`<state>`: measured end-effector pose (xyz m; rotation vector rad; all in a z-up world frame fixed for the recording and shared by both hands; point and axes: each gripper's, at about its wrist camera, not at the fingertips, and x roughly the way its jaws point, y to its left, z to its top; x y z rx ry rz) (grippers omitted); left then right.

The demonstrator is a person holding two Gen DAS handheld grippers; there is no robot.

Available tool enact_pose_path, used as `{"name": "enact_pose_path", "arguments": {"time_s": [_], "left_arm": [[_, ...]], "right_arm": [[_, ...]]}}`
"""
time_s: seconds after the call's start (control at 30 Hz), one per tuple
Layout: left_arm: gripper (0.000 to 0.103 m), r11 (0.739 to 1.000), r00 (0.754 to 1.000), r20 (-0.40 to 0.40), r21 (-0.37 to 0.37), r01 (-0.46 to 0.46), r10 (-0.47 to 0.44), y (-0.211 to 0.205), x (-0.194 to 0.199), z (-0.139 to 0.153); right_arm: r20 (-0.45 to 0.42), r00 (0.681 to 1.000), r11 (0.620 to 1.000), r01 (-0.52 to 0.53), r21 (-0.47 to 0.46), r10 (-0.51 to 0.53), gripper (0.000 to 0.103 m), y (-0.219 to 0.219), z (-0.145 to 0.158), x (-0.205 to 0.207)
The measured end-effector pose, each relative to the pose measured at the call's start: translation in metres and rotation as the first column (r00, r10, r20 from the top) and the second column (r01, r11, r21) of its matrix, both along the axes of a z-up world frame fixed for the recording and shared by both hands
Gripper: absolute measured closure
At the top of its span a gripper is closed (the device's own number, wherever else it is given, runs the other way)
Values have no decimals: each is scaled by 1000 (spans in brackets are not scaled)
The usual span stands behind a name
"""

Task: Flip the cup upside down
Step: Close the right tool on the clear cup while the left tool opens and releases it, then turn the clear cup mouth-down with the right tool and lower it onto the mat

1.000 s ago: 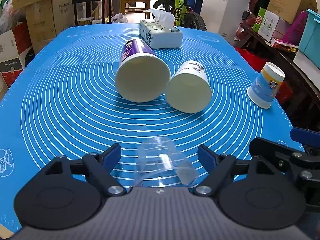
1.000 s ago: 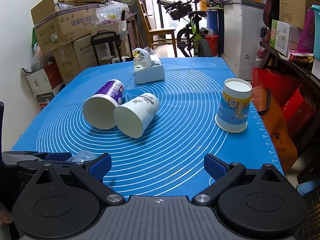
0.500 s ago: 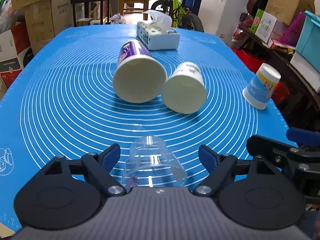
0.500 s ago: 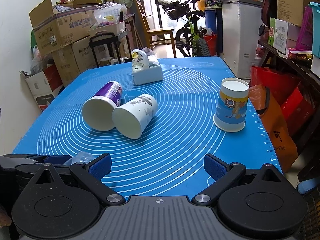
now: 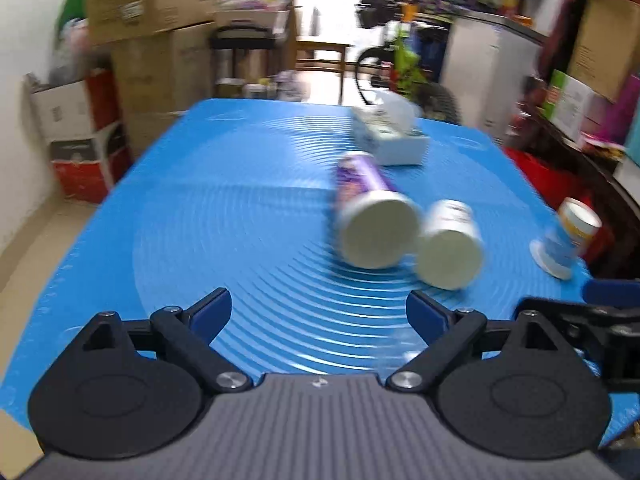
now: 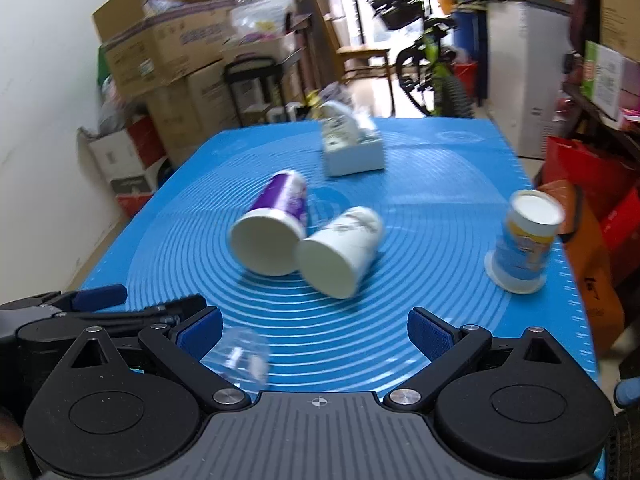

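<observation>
Left wrist view, blurred: the left gripper (image 5: 319, 312), jaws spread wide and empty, hangs over a blue ringed mat (image 5: 224, 216). A purple paper cup (image 5: 370, 216) and a white paper cup (image 5: 450, 246) lie on their sides; stacked cardboard boxes (image 5: 156, 24) and a bicycle (image 5: 400, 68) crowd the room beyond.

Right wrist view: the right gripper (image 6: 315, 330), likewise wide open, faces the mat. The clear plastic cup (image 6: 240, 358) sits just inside its left finger. A yellow-and-blue cup (image 6: 522, 242) stands inverted beside a tissue box (image 6: 352, 148).
</observation>
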<state>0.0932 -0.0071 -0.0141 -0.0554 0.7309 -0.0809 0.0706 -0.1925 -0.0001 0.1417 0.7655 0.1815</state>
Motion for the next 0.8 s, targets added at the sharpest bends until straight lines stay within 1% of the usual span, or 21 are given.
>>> {"name": "enact_pose_path", "arguments": {"time_s": [0.13,0.2,0.27,0.33,0.4,0.5,0.57,0.63,0.7,0.77,0.8], "left_arm": [[9,994,994,-9,13,-106,106,31,12,-13],[9,989,988,-21,22,-150,150,45,17,-21],[9,983,982,-28,28,-184,184,57,23,-28],[9,976,976,-29,34,-215,216,68,27,-34],[9,969,968,-35,37,-245,247,76,33,-39],[9,961,960,-42,40,-274,275,85,36,-44],[9,958,956,-51,24,-287,288,90,38,-46],[9,959,957,-53,8,-285,285,92,38,-46],[9,961,960,-44,15,-277,278,90,36,-46],[9,963,962,-34,30,-269,270,86,34,-47],[9,964,964,-32,34,-264,266,84,33,-48]], "right_arm": [[-80,994,998,-67,22,68,5,23,-2,22],[-116,989,996,-86,14,87,5,35,-5,34],[-165,981,994,-107,-4,105,7,47,-9,48],[-222,969,993,-116,-4,112,11,55,-17,60],[-271,956,993,-116,-1,112,14,59,-25,71],[-320,942,995,-99,13,98,15,61,-35,82],[-352,931,996,-88,28,93,17,61,-42,87],[-382,920,996,-79,42,89,20,60,-49,91],[-409,909,996,-71,49,85,22,61,-57,95],[-429,900,997,-63,54,80,27,61,-63,97],[-439,895,997,-61,56,79,32,61,-66,98]]}}
